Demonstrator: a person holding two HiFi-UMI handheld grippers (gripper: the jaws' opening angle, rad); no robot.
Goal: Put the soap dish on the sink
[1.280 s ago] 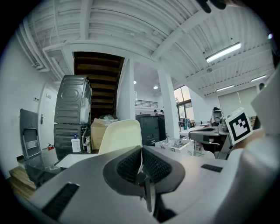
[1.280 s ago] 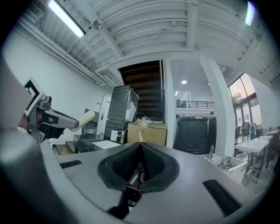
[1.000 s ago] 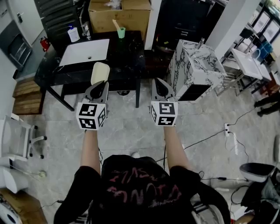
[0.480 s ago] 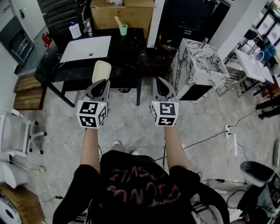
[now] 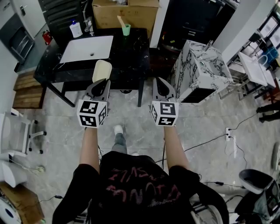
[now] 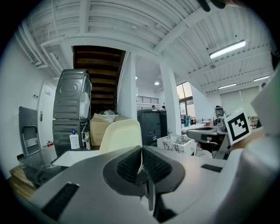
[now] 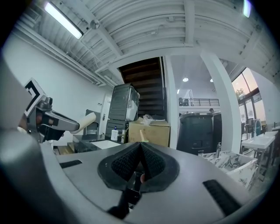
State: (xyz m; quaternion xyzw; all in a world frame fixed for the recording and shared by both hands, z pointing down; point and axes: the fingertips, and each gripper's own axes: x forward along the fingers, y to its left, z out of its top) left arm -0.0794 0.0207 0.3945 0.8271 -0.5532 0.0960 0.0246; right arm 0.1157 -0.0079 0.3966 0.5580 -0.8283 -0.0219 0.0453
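My left gripper (image 5: 101, 82) is shut on a cream soap dish (image 5: 101, 71), which sticks out past its jaws; in the left gripper view the soap dish (image 6: 120, 136) stands up between the pads. The white sink (image 5: 86, 49) is set in a black table (image 5: 127, 57) ahead of me, beyond the dish. My right gripper (image 5: 159, 83) is shut with nothing in it, held level with the left one; its pads (image 7: 141, 161) meet. Both are over the floor, short of the table.
A soap bottle (image 5: 75, 29) and a green cup (image 5: 126, 29) stand at the table's back edge. Behind them is a cardboard box (image 5: 124, 12). A marbled cabinet (image 5: 201, 70) stands to the right. White chairs (image 5: 15, 135) are at the left, and cables (image 5: 210, 140) cross the floor.
The table and sink have slid slightly right and nearer in the head view as I step forward; a foot now shows on the floor. Both grippers keep their hold and pose.
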